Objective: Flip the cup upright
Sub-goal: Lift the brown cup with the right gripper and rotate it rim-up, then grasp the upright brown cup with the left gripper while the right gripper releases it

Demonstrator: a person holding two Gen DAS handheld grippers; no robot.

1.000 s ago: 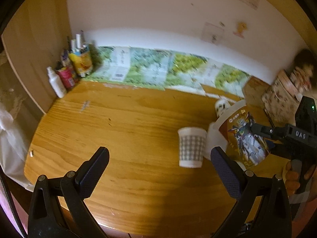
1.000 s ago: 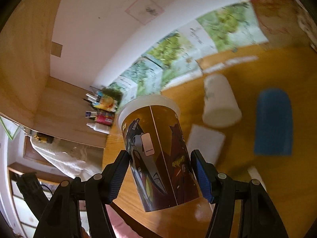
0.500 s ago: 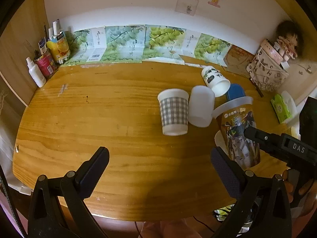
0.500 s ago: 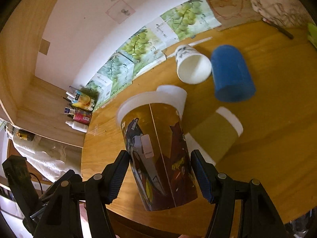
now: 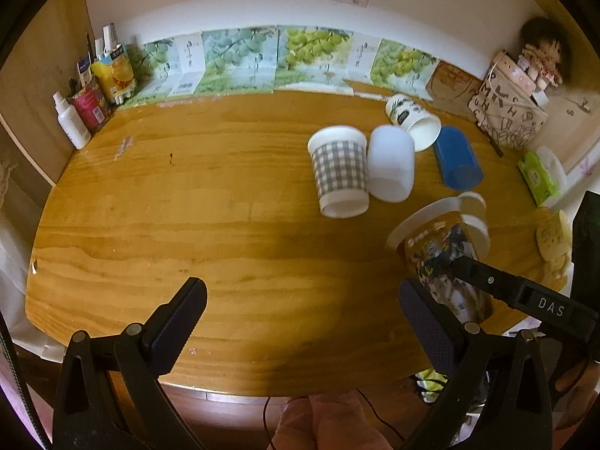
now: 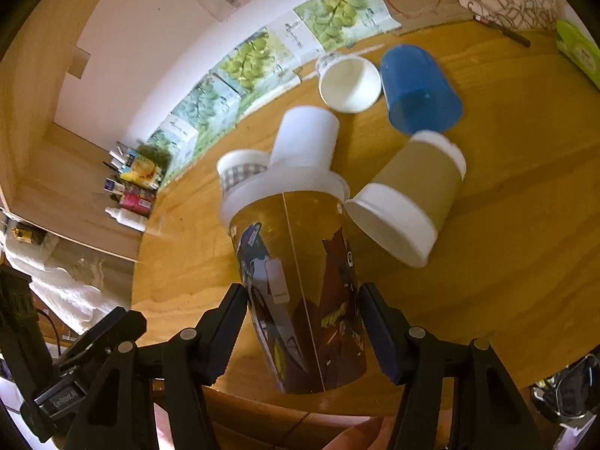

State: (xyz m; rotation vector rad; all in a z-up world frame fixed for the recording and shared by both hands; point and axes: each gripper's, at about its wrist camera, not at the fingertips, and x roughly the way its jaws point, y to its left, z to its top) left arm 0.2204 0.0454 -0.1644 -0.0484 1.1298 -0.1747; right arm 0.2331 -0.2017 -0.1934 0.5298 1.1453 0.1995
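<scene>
My right gripper [image 6: 303,318] is shut on a tall printed paper cup [image 6: 296,281] with a white rim, held rim-up and slightly tilted over the near right part of the wooden table [image 6: 506,262]. The cup also shows in the left wrist view [image 5: 442,258], clamped by the right gripper's black finger. My left gripper [image 5: 300,322] is open and empty above the table's front edge [image 5: 225,382].
Several cups lie on their sides: a checked one [image 5: 339,172], a white one [image 5: 392,165], a blue one [image 5: 457,159], a printed white one [image 5: 412,122], a tan one [image 6: 408,195]. Bottles [image 5: 86,105] stand back left, a bag [image 5: 506,120] and wipes [image 5: 538,178] right.
The right gripper has lowered the printed cup and brought it nearer the table's front edge. The left gripper has pulled back and turned right, still open.
</scene>
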